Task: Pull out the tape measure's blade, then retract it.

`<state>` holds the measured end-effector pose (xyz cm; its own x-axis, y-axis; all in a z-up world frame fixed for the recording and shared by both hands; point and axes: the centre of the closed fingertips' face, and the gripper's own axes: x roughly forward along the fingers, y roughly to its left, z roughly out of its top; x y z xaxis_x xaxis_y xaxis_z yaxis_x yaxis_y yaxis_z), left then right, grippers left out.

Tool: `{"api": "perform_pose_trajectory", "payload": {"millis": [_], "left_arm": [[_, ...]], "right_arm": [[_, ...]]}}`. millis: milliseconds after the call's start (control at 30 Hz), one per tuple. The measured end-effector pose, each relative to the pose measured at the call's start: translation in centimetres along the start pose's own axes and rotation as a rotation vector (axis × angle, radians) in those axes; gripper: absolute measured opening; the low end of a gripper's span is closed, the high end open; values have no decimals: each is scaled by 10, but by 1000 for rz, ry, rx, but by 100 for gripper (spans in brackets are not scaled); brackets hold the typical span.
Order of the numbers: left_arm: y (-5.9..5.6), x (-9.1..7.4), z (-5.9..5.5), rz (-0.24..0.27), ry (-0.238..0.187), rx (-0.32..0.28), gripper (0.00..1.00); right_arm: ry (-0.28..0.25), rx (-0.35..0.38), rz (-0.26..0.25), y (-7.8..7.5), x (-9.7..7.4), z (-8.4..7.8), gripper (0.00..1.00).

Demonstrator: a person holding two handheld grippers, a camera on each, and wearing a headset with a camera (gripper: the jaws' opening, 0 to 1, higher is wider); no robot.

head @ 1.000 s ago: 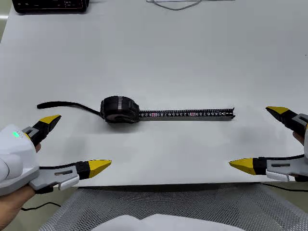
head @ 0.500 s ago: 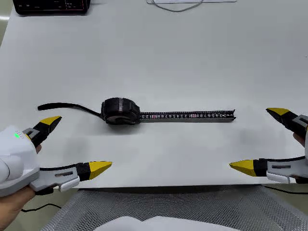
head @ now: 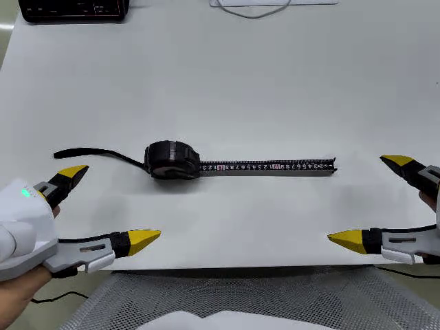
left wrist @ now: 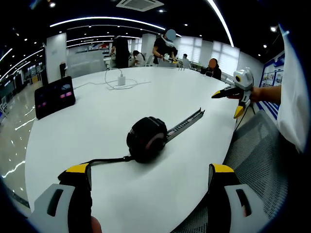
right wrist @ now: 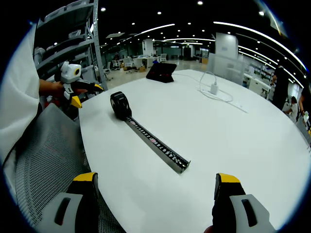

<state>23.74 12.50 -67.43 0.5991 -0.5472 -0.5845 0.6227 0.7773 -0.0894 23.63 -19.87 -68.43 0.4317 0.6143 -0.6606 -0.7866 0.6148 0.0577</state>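
**Surface & room.** White matte table [head: 227,75], viewed from above in head view. Black flat device [head: 72,8] at far-L corner; white cable [head: 251,8] looped at far edge, approx. ctr. Grey mesh chair [head: 227,295] at near edge. In the two gripper views: large open hall w/ strip lights overhead, metal shelving [right wrist: 68,43] to one side, persons [left wrist: 121,48] beyond the far end of the table.

**L to R, head view.**
- (a) L claw [head: 118,201]: yellow-tipped jaws spread wide, gripping nothing, over near-L part of table, well apart from the tape.
- (b) Black wrist strap [head: 89,152]: trailing L from the case, lying on table, free end nearest L claw.
- (c) Black tape measure case [head: 172,159]: L of ctr, resting on table.
- (d) Drawn-out blade [head: 268,166]: extending R from case, lying flat, print side up.
- (e) Blade's end hook [head: 333,163]: R extremity, pointing toward R claw, not touching it.
- (f) R claw [head: 358,198]: jaws likewise wide apart, empty, over near-R part of table, clear of the hook.

**Long axis.** Strap, case & blade in one line, L–R, approx. parallel to near table edge. Case end toward L claw, hook end toward R claw.
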Motion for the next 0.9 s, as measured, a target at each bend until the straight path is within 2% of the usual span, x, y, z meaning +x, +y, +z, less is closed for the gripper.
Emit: {"api": "perform_pose_trajectory", "payload": {"millis": [400,667,900], "left_arm": [[-1,2,4,2,-6,0,99],[-9,10,8,-11,-9,-3,99],[-10,14,10,-14,-12,-2,99]], "right_arm": [[-3,-1,4,2,0,2,99],[-3,-5,6,1,0,2,99],[-3,-3,7,1,0,2,98]]}}
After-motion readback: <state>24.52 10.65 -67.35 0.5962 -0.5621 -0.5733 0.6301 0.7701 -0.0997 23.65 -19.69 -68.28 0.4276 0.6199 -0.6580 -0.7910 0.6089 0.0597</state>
